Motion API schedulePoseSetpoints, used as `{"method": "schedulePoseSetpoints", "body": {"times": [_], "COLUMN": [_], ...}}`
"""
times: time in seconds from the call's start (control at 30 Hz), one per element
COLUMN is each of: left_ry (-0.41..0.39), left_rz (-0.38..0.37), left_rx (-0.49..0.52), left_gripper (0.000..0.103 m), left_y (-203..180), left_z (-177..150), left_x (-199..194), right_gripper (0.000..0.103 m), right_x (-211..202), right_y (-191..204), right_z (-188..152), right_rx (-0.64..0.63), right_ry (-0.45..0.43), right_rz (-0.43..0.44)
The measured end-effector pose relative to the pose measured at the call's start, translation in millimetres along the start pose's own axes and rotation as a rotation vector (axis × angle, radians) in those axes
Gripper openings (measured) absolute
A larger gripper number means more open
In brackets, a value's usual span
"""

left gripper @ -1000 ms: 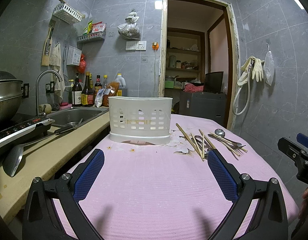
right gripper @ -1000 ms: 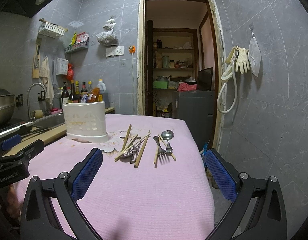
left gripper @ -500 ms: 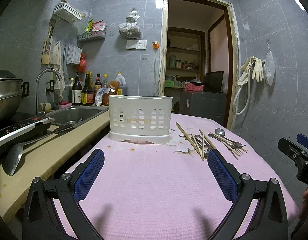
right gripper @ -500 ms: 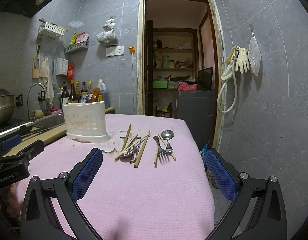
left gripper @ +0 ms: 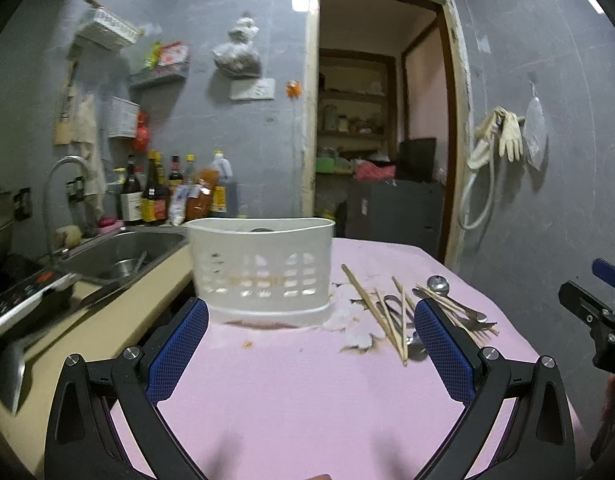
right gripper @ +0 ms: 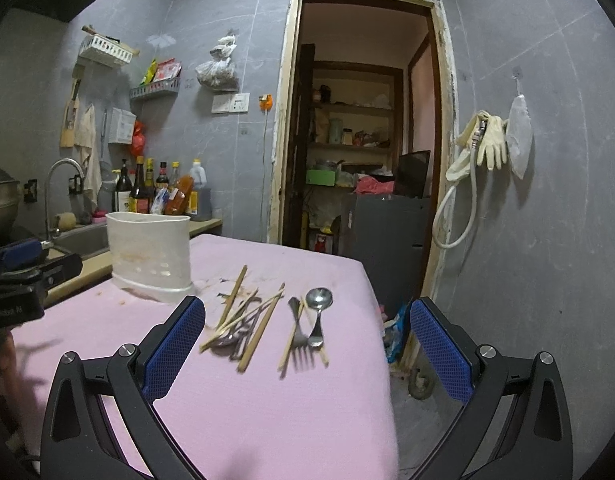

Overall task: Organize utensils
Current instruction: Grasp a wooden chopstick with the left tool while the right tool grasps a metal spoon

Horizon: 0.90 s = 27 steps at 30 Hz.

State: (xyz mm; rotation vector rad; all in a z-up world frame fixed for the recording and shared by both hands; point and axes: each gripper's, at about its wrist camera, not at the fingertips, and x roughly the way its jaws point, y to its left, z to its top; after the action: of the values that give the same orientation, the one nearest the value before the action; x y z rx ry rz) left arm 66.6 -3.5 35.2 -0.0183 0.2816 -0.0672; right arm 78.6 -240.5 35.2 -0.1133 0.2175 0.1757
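Both tongs, left [left gripper: 310,342] and right [right gripper: 307,338], gape wide and empty above bare pink worktop [right gripper: 267,408]; chopsticks [right gripper: 235,300] lie mid-cloth, right edge close. Label unreadable.

You have a steel sink [left gripper: 119,248] with curved tap [left gripper: 61,184] left, dark sauce bottles [left gripper: 151,196] behind it, pale rubber gloves [right gripper: 491,140] hanging right.

Grey tiled walls [right gripper: 547,80], an open doorway [right gripper: 363,120] to a shelved pantry, sink [left gripper: 119,248] at left.
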Motion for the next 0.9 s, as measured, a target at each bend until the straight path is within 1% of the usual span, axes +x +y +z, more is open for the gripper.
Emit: {"method": "schedulePoseSetpoints", "body": {"times": [0.07, 0.17, 0.23, 0.3, 0.4, 0.47, 0.53, 0.63, 0.7, 0.73, 0.77, 0.8, 0.83, 0.9], "left_ry": [0.037, 0.089, 0.136, 0.17, 0.213, 0.238, 0.274, 0.352, 0.38, 0.393, 0.41, 0.433, 0.454, 0.506], "left_rz": [-0.018, -0.031, -0.042, -0.047, -0.063, -0.072, -0.082, -0.07, -0.075, -0.072, -0.062, -0.055, -0.053, -0.054], "left_rx": [0.006, 0.004, 0.003, 0.014, 0.052, 0.071, 0.071, 0.069, 0.065, 0.066, 0.068, 0.073, 0.074, 0.065], "left_gripper": [0.101, 0.101, 0.101, 0.101, 0.101, 0.101, 0.101, 0.1, 0.091, 0.09, 0.084, 0.077, 0.072, 0.058], "left_y": [-1.6, -5.1, -9.2, -14.8, -27.8, -36.1, -43.2, -52.1, -56.0, -57.6, -59.3, -61.0, -61.9, -62.4], "left_z": [10.3, 23.0, 27.5, 28.2, 27.6, 27.2, 25.2, 23.5, 23.4, 23.3, 22.5, 21.5, 20.6, 16.8], "left_x": [15.9, 41.3, 60.7, 76.2, 99.8, 114.7, 131.1, 160.4, 174.0, 180.3, 187.4, 196.3, 203.2, 219.8], "right_gripper": [0.103, 0.103, 0.103, 0.103, 0.103, 0.103, 0.103, 0.103, 0.101, 0.099, 0.094, 0.087, 0.083, 0.071], "right_x": [13.1, 43.3, 62.5, 83.1, 107.8, 123.8, 140.3, 161.9, 177.3, 183.3, 189.8, 196.4, 204.5, 216.0], "right_y": [-6.7, -16.1, -23.3, -31.4, -40.3, -46.3, -53.3, -61.2, -66.0, -67.8, -67.6, -67.8, -69.4, -71.3], "right_z": [6.6, 16.5, 17.6, 18.5, 19.7, 19.3, 19.0, 17.6, 15.3, 14.3, 14.5, 13.1, 11.3, 8.4], "right_rx": [-0.015, -0.058, -0.065, -0.057, -0.063, -0.058, -0.05, -0.033, -0.027, -0.028, -0.029, -0.029, -0.025, -0.013], "right_ry": [0.02, 0.081, 0.126, 0.172, 0.215, 0.251, 0.288, 0.331, 0.367, 0.384, 0.399, 0.419, 0.444, 0.477], "right_rz": [0.006, -0.001, 0.008, 0.03, 0.038, 0.063, 0.089, 0.136, 0.159, 0.171, 0.176, 0.183, 0.193, 0.199]}}
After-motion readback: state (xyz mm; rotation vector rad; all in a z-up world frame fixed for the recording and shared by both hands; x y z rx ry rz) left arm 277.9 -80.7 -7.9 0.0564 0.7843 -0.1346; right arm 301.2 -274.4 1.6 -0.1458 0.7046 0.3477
